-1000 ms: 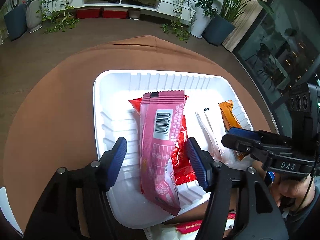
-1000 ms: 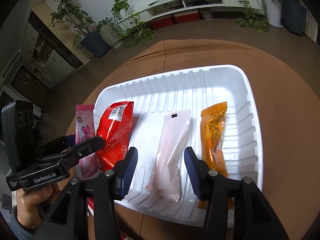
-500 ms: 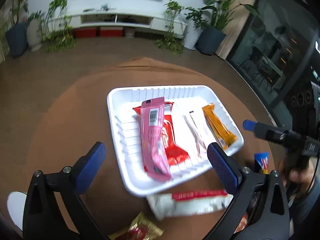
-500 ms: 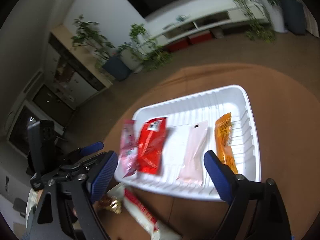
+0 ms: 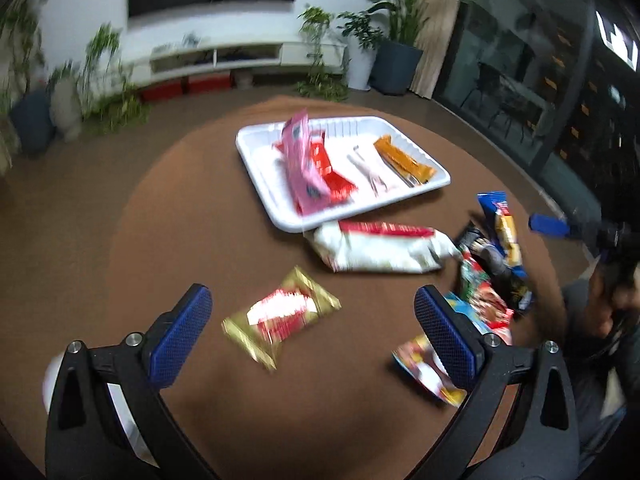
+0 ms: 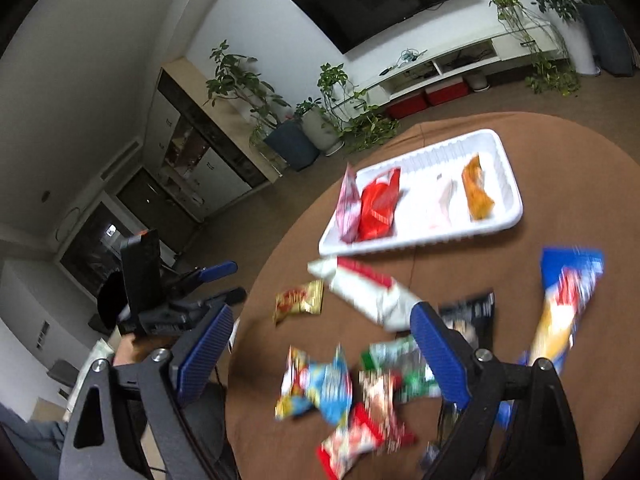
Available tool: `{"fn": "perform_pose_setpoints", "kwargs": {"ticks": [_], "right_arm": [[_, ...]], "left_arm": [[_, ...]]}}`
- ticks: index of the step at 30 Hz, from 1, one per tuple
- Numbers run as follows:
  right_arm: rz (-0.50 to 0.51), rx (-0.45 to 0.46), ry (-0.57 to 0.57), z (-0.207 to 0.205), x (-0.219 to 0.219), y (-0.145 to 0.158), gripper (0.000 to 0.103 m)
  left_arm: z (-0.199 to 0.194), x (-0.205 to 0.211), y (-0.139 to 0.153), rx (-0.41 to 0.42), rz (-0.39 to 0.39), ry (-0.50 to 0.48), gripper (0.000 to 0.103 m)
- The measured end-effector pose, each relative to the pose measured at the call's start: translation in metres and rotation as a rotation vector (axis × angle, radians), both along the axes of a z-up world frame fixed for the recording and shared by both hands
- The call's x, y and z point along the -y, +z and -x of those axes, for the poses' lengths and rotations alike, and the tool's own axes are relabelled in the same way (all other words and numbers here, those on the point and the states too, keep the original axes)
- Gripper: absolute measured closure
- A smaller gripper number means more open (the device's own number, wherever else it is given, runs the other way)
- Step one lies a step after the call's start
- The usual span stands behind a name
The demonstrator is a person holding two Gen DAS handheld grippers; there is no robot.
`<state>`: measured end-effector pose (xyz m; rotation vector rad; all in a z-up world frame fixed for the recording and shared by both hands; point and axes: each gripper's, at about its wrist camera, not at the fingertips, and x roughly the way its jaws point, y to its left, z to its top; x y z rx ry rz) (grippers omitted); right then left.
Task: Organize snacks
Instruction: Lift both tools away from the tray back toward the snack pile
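A white tray [image 5: 256, 148] [image 6: 508, 184] on the round brown table holds a pink pack [image 5: 302, 164] [image 6: 347, 204], a red pack [image 5: 330, 168] [image 6: 378, 204], a pale pack [image 5: 370, 168] [image 6: 444, 204] and an orange pack [image 5: 404, 158] [image 6: 476, 192]. Loose snacks lie in front of it: a white-and-red bag [image 5: 380, 246] [image 6: 368, 288], a gold pack [image 5: 282, 314] [image 6: 298, 300], a blue-yellow bag [image 5: 504, 232] [image 6: 564, 304]. My left gripper [image 5: 312, 332] is wide open and empty, above the gold pack. My right gripper [image 6: 320, 352] is wide open and empty, above the mixed pile [image 6: 360, 396].
The brown table [image 5: 168, 208] drops off at its round edge on all sides. A white object [image 5: 50, 376] sits at the near left edge. Potted plants, a TV console and cabinets stand around the room, well beyond the table.
Both grippers have opened wide and pulled back and up from the tray. The pink pack was let go and now lies in the tray against the red pack. More loose snacks came into view.
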<state>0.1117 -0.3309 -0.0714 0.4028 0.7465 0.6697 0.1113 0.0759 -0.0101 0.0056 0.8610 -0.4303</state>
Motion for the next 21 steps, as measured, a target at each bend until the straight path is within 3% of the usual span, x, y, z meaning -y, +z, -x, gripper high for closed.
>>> {"fn": "perform_pose_setpoints", "kwargs": {"ticks": [4, 10, 15, 18, 21], "right_arm": [[0.079, 0.034, 0.035, 0.029, -0.008, -0.007, 0.011], [0.174, 0.066, 0.092, 0.035, -0.019, -0.005, 0.011], [0.231, 0.096, 0.174, 0.042, -0.035, -0.007, 0.012], [0.255, 0.096, 0.223, 0.043, -0.048, -0.011, 0.012], [0.267, 0.091, 0.256, 0.041, -0.057, -0.014, 0.015]], "left_arm": [[0.021, -0.003, -0.009, -0.024, -0.008, -0.068, 0.0], [0.032, 0.021, -0.018, -0.024, -0.118, -0.246, 0.0], [0.008, 0.021, -0.022, -0.029, -0.187, -0.285, 0.0], [-0.014, 0.019, -0.029, -0.065, -0.255, -0.3, 0.001], [-0.032, 0.02, -0.036, -0.092, -0.277, -0.339, 0.002]]}}
